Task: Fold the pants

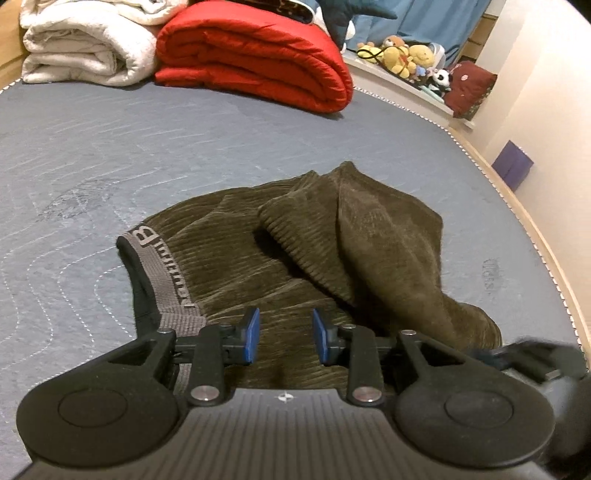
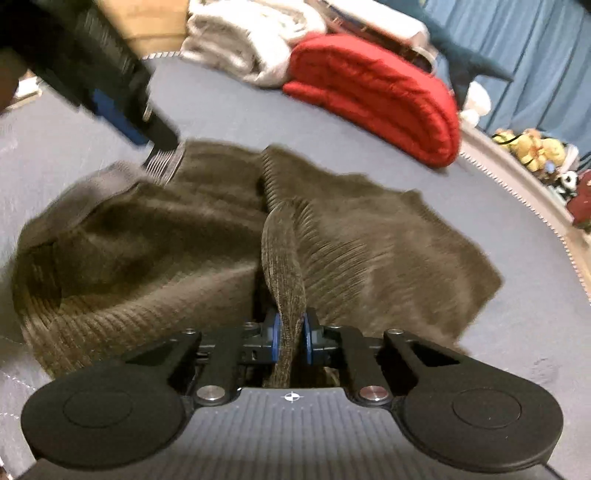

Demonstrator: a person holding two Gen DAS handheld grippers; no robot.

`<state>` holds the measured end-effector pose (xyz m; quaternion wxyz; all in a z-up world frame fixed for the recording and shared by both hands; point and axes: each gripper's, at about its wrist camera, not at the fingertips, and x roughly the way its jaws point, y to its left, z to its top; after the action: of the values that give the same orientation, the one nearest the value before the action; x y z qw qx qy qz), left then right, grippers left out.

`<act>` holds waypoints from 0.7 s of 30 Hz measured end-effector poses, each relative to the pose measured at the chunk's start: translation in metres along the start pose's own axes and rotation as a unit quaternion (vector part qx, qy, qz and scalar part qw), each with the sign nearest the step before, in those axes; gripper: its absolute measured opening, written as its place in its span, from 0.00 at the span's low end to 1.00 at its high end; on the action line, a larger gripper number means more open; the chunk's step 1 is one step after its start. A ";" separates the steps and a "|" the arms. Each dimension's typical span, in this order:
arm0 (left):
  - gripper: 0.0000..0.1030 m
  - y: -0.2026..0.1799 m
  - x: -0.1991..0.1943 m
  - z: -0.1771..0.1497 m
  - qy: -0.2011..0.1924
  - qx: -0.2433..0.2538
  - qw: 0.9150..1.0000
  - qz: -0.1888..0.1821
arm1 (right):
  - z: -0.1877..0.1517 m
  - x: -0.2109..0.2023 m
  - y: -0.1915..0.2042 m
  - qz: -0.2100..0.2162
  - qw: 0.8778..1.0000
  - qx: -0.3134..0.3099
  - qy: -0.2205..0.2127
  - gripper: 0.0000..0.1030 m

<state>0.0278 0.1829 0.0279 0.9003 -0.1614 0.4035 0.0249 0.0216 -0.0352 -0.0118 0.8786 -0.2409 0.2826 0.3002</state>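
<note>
the pants [image 1: 295, 251] lie crumpled at the centre of the left wrist view, on a grey-blue quilted mattress [image 1: 110, 147] stitched in wavy white lines. they are olive-brown corduroy, ribbed, with a grey elastic waistband [image 1: 162, 269] carrying dark lettering and a black inner lining. one thick fold humps up toward the centre right of the frame.

the left gripper [image 1: 283, 334], at lower centre, hangs released just above the cloth beside the waistband, its blue pads [image 1: 252, 332] apart with nothing between them.

in the right wrist view the right gripper [image 2: 291, 338], at lower centre, is clenched on a narrow upright ridge of the pants [image 2: 284, 266], pads pressing both sides of it. the rest of the cloth spreads left and right, blurred. the left gripper shows at upper left, over the waistband.

no containers show. at the top of the left wrist view, a folded red quilt [image 1: 258, 55] rests beside a rolled white blanket [image 1: 85, 48]. plush toys [image 1: 406, 55] crowd a ledge at upper right, before a blue curtain [image 1: 424, 18]. a purple box [image 1: 513, 164] sits by the wall at right.
</note>
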 end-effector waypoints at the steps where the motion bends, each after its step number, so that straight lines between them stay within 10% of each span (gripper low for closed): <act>1: 0.33 -0.002 0.000 0.000 -0.001 0.000 1.000 -0.005 | 0.001 -0.012 -0.011 -0.002 1.000 0.008 -0.005 0.11; 6: 0.33 -0.008 0.013 -0.005 0.007 0.007 1.000 -0.021 | -0.019 -0.091 -0.084 -0.016 0.999 0.037 0.000 0.11; 14: 0.33 -0.031 0.038 -0.006 0.032 0.028 0.998 -0.038 | -0.124 -0.117 -0.131 0.017 0.984 0.025 0.176 0.08; 18: 0.33 -0.039 0.045 -0.007 0.034 0.036 0.998 -0.034 | -0.108 -0.132 -0.152 0.011 0.990 0.089 0.105 0.16; 21: 0.34 -0.040 0.052 -0.009 0.035 0.038 0.998 -0.023 | -0.078 -0.133 -0.161 -0.010 0.991 0.131 0.022 0.56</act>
<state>0.0630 0.1376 -0.0047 0.8913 -0.1370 0.4319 -0.0174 0.0133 -0.2471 0.0576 0.8993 -0.1332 0.3363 0.2460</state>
